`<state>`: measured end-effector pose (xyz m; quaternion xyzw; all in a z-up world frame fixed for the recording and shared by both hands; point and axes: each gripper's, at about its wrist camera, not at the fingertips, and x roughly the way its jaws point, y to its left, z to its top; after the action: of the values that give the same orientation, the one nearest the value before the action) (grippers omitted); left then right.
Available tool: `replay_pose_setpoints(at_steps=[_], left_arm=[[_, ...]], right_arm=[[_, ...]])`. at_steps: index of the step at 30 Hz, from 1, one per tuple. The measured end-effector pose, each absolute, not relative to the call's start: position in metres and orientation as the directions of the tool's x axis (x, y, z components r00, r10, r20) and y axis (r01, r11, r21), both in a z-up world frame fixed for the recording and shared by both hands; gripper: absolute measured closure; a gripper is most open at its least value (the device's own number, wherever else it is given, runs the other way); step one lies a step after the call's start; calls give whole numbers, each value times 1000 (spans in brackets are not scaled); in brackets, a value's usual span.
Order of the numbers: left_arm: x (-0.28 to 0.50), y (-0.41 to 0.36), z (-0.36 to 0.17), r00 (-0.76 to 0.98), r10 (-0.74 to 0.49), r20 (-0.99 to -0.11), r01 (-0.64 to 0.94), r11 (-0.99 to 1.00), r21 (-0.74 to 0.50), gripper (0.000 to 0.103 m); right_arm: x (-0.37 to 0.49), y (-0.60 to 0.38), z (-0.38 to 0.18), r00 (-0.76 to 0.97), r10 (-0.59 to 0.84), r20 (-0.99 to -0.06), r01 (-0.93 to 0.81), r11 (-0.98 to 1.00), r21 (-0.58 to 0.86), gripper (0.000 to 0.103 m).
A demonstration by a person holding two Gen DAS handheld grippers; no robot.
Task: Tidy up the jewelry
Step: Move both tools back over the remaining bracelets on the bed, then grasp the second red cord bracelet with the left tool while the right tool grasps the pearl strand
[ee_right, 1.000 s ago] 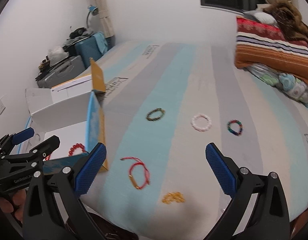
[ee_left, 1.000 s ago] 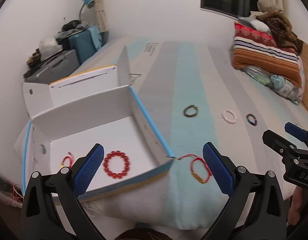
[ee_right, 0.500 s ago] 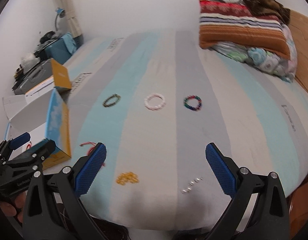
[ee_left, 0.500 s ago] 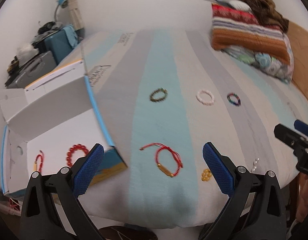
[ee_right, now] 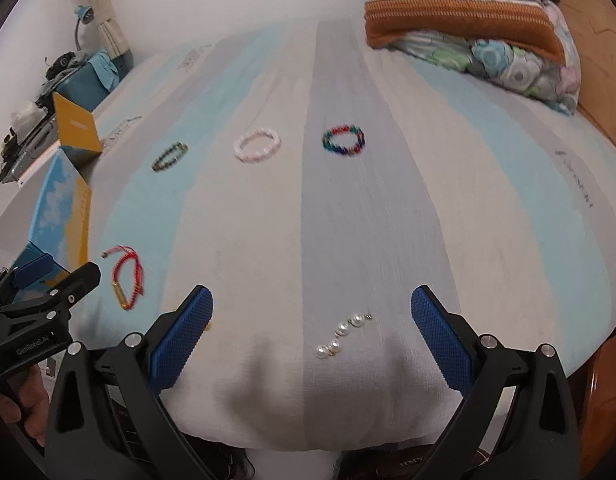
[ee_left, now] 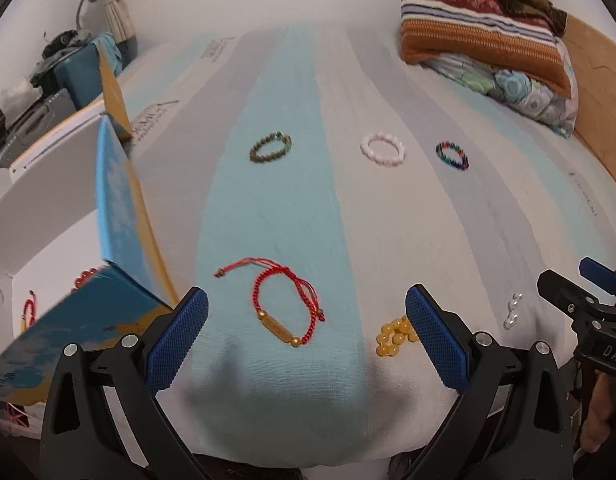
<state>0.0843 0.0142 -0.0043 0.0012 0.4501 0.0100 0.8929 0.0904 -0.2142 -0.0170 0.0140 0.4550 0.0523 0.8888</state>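
Observation:
My left gripper (ee_left: 308,340) is open and empty, hovering just in front of a red cord bracelet with a gold bar (ee_left: 285,306); it also shows in the right wrist view (ee_right: 125,276). Yellow beads (ee_left: 394,336) lie beside its right finger. My right gripper (ee_right: 312,338) is open and empty over a pearl strand (ee_right: 342,334). Farther back lie a dark green bead bracelet (ee_left: 269,147), a pink one (ee_left: 383,149) and a multicolour one (ee_left: 452,155). The open white box (ee_left: 119,216) at the left holds a red bead bracelet (ee_left: 83,278) and a red cord bracelet (ee_left: 27,308).
Everything lies on a striped bed sheet (ee_left: 308,208) whose front edge drops off just below the grippers. Folded blankets and pillows (ee_left: 480,28) are stacked at the back right. Suitcases and clutter (ee_left: 39,92) stand beyond the box at the left.
Both grippers have swung right, away from the box. The red cord bracelet now sits between the left fingers, and the pearl strand between the right fingers. Both stayed open.

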Motion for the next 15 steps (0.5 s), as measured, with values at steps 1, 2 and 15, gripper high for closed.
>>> replay_pose_setpoints(at_steps=[1,2,15], left_arm=[[86,15,-7,592,20,-806,-19,1000,10,6],[88,15,-11,587,17,-809,-24,1000,4,6],[105,18,-57,540,-23,-841,-35,998,-50,6]], right_arm=[[91,-216,-20,576,102,-811,-78,994,70,8],[92,-218,-24,571,100,-815,-74,995,70,8],[108,-236,-72,494,100,-864,-35,995,94,14]])
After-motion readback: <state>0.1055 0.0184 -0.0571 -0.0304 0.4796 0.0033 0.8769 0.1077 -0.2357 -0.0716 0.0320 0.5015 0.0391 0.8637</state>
